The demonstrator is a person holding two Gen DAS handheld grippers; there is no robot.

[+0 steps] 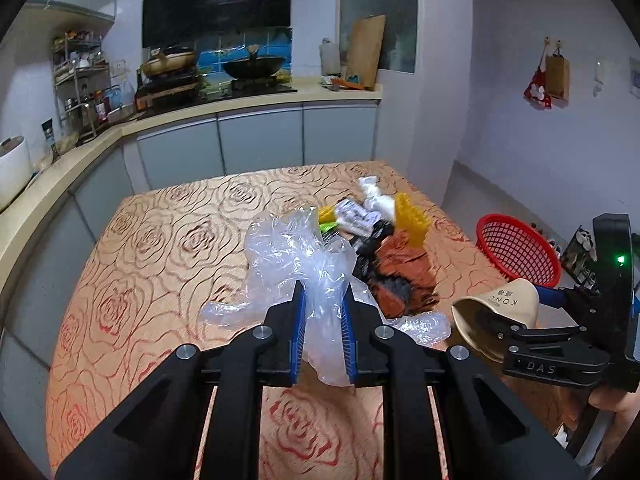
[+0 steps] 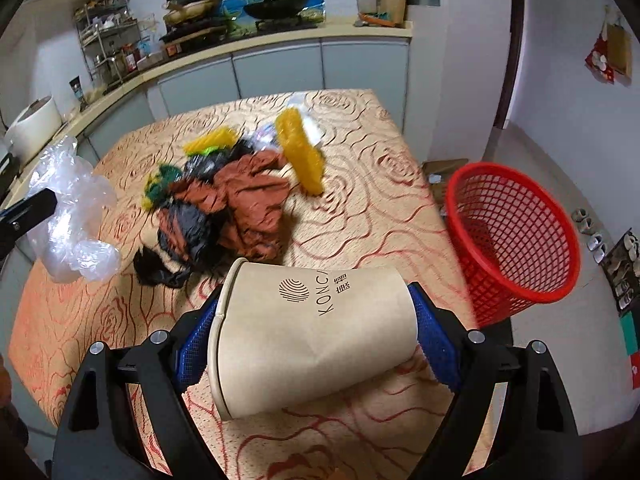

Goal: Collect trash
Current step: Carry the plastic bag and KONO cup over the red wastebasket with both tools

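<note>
As seen from the left wrist, the left gripper (image 1: 324,320) stood with its jaws narrow, clamped on a clear plastic bag (image 1: 296,256). That bag was thin, crumpled and see-through; it bulged above the blue pads (image 1: 301,320) and a tail hung below them, clear of the table (image 1: 160,240). A heap of trash (image 1: 384,248) lay further back on the rose-patterned cloth: yellow plastic pieces, white and black wrappers, a rust-brown crumpled sheet. At the right edge the right gripper (image 1: 516,320) carried a paper cup (image 1: 500,308), tan, with dark print on its side. A red basket (image 1: 518,250) stood beyond the table's right edge.

As seen from the right wrist, the right gripper (image 2: 316,336) had its jaws wide and closed on the cup (image 2: 308,332), which lay on its side between the blue pads (image 2: 434,344), mouth to the left and base to the right, above the table (image 2: 380,208). The cup's wall looked smooth and undented, with a round logo and lettering. The trash heap (image 2: 236,196) lay beyond it at mid-table. The basket (image 2: 516,232), an open mesh, stood tilted on the floor just beside the table's right side; whether anything lay inside could not be told. At the left edge the bag (image 2: 72,208) hung from the left gripper's finger (image 2: 28,212).
</note>
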